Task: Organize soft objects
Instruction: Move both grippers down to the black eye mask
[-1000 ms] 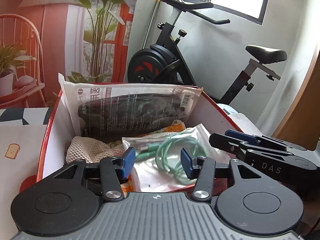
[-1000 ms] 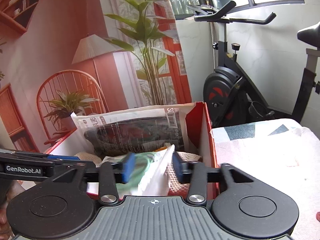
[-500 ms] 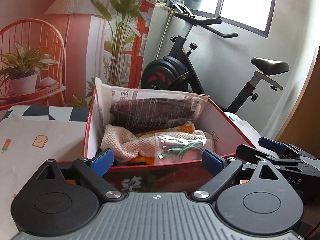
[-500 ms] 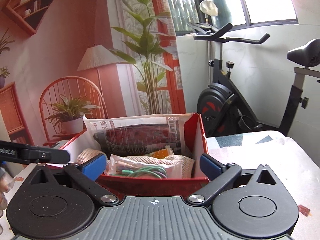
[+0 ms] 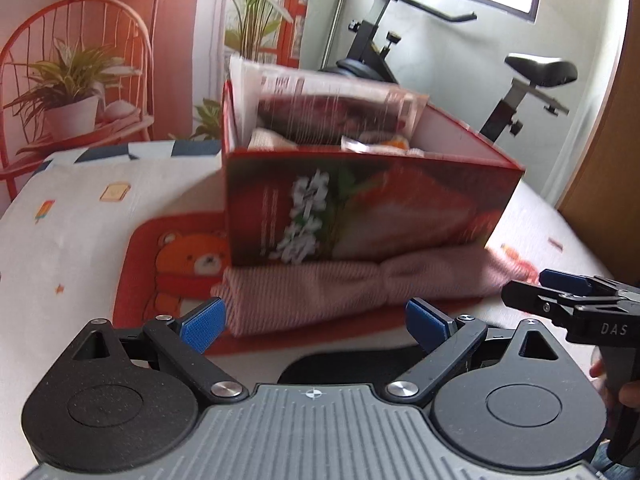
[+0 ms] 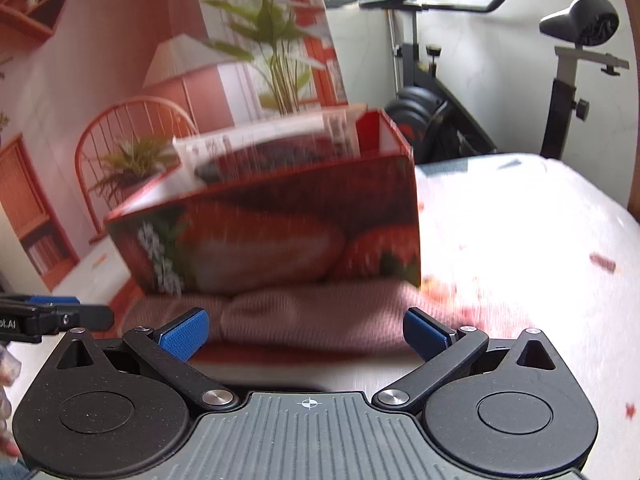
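Your left wrist view shows the bear print [image 5: 188, 264] on the bed cover [image 5: 80, 216]; the right wrist view does not. Your left gripper [image 5: 316, 322] and right gripper [image 6: 306, 330] are both spread wide, holding nothing. The pink knit cloth [image 5: 348, 290] lies just ahead of both, against the red box [image 5: 360, 208].

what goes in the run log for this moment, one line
left gripper: open, empty | right gripper: open, empty | red box: packed, on table | pink knit cloth: lies against box front, not grasped
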